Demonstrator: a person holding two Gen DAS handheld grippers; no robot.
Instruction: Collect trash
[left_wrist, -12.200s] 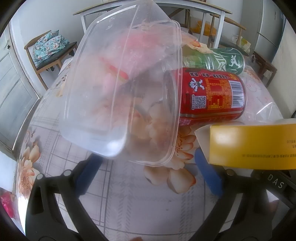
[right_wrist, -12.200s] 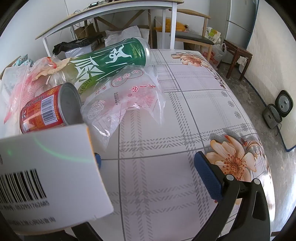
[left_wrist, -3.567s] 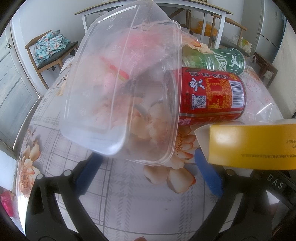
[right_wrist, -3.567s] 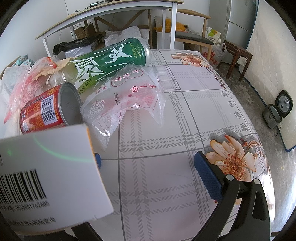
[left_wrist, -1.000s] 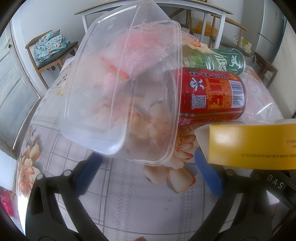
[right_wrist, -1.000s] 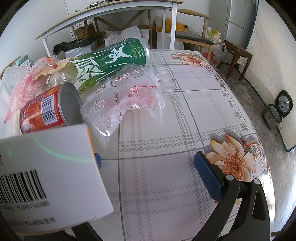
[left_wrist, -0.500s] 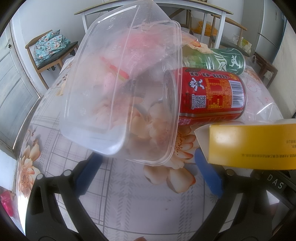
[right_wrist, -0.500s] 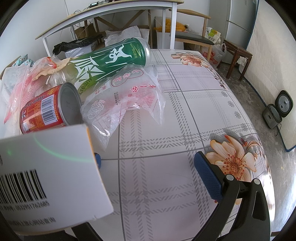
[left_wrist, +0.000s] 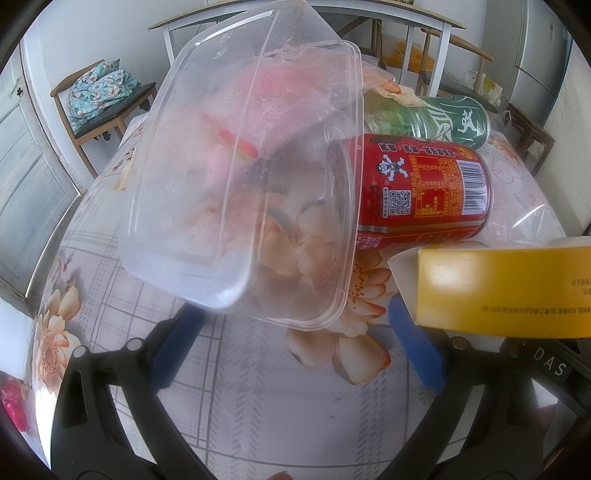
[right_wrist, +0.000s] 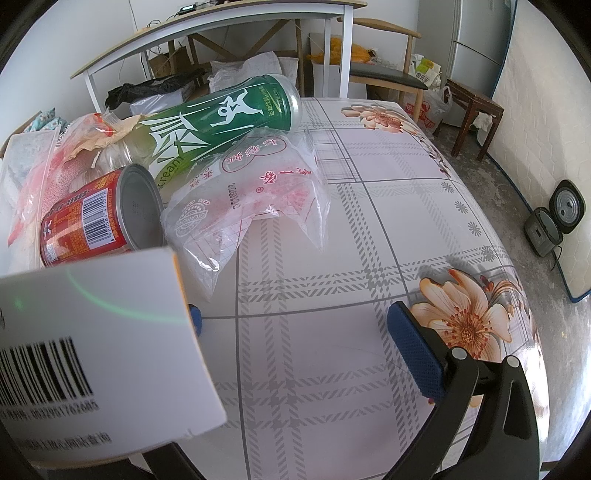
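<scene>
Trash heaped on the flowered tablecloth, both grippers spread and holding nothing.

Across the upper half of the left-wrist frame a clear plastic container (left_wrist: 243, 177) lies tipped against a red can (left_wrist: 417, 192), with a green can (left_wrist: 432, 118) behind it; a crumpled plastic bag (right_wrist: 251, 199) sits at centre in the right-wrist frame. The left gripper (left_wrist: 295, 347) has its fingers wide apart just short of the container's rim; likely best to close on that rim slowly, since the thin wall may flex and slip. The right gripper (right_wrist: 295, 332), equally spread, has a yellow-and-white carton (right_wrist: 96, 350) beside its left finger, seemingly ungripped.
</scene>
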